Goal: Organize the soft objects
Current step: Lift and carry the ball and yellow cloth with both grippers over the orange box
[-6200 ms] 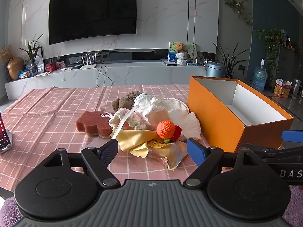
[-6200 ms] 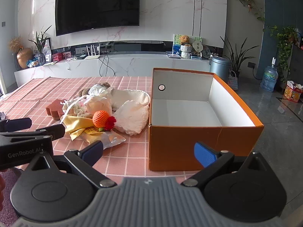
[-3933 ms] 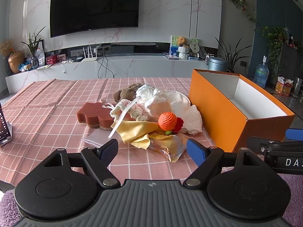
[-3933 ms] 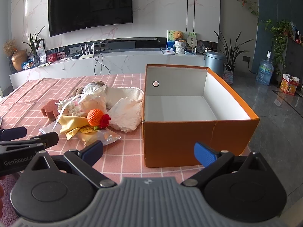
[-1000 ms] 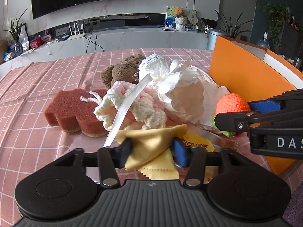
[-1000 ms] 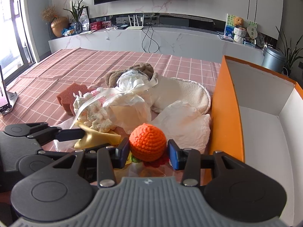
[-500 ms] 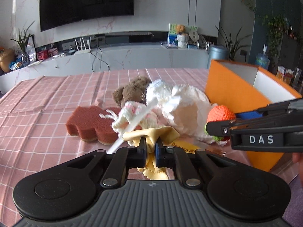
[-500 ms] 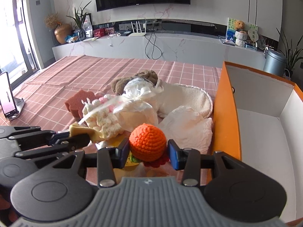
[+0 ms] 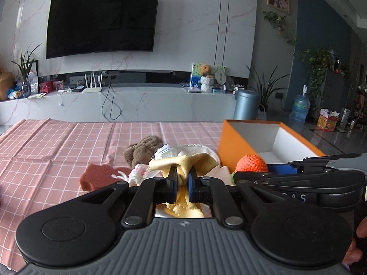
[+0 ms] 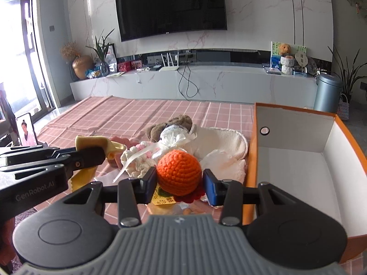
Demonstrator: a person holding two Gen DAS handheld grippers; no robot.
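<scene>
My left gripper (image 9: 182, 178) is shut on a yellow cloth (image 9: 183, 161) and holds it lifted above the pile; the cloth also shows in the right wrist view (image 10: 91, 142). My right gripper (image 10: 180, 180) is shut on an orange crochet ball (image 10: 179, 171) with red and green trim, raised next to the orange box's (image 10: 251, 155) left wall. The ball shows in the left wrist view (image 9: 251, 163). On the pink checked tablecloth (image 9: 57, 142) lie a brown plush (image 9: 142, 151), a red-brown sponge (image 9: 98, 176), a white-pink knit item (image 10: 137, 158) and white cloths (image 10: 220, 142).
The orange box (image 9: 231, 146) with a white inside stands open at the right. A phone (image 10: 26, 131) stands on the table's left side. A TV wall and a low white cabinet lie beyond the table.
Both grippers have risen with their loads. The yellow cloth has come up off the pile, and the orange ball sits higher, beside the box wall.
</scene>
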